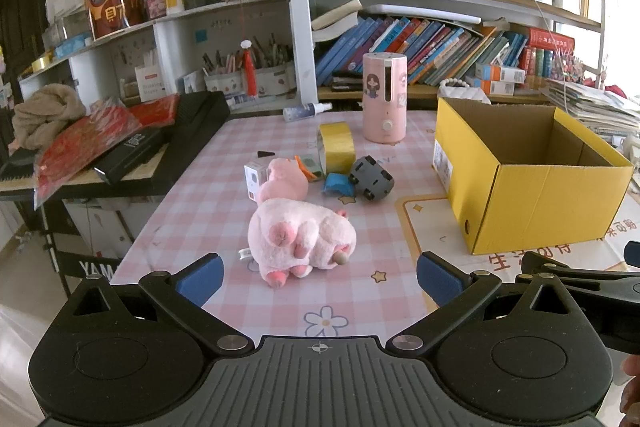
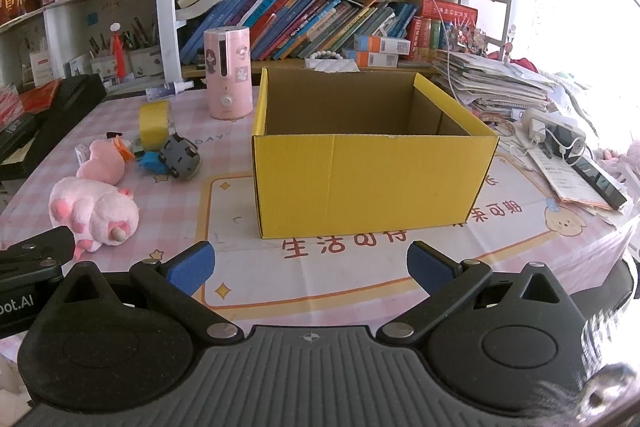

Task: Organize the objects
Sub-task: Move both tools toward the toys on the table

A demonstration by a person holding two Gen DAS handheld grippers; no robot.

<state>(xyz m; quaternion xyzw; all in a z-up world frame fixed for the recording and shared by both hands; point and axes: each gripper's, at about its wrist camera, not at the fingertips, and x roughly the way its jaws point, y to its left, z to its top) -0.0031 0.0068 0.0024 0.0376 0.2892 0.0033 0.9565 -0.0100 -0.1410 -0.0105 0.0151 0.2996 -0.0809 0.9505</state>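
A big pink plush point(image 1: 300, 237) point(image 2: 94, 213) lies on the checked tablecloth just beyond my left gripper point(image 1: 319, 277), whose jaws stand open and empty. Behind it lie a smaller pink plush point(image 1: 282, 181) point(image 2: 102, 165), a yellow tape roll point(image 1: 336, 147) point(image 2: 155, 125), a grey wheeled toy point(image 1: 370, 179) point(image 2: 180, 157), a blue piece point(image 1: 336, 183) and a small white box point(image 1: 255, 173). An open yellow cardboard box point(image 1: 532, 205) point(image 2: 372, 179), with nothing seen inside, stands right in front of my right gripper point(image 2: 310, 267), which is open and holds nothing.
A pink cylindrical humidifier point(image 1: 384, 97) point(image 2: 228, 73) and a spray bottle point(image 1: 306, 111) stand at the table's back. Bookshelves rise behind. A black keyboard point(image 1: 160, 143) with red packets lies at left. Papers, a charger and a phone point(image 2: 598, 181) crowd the right edge.
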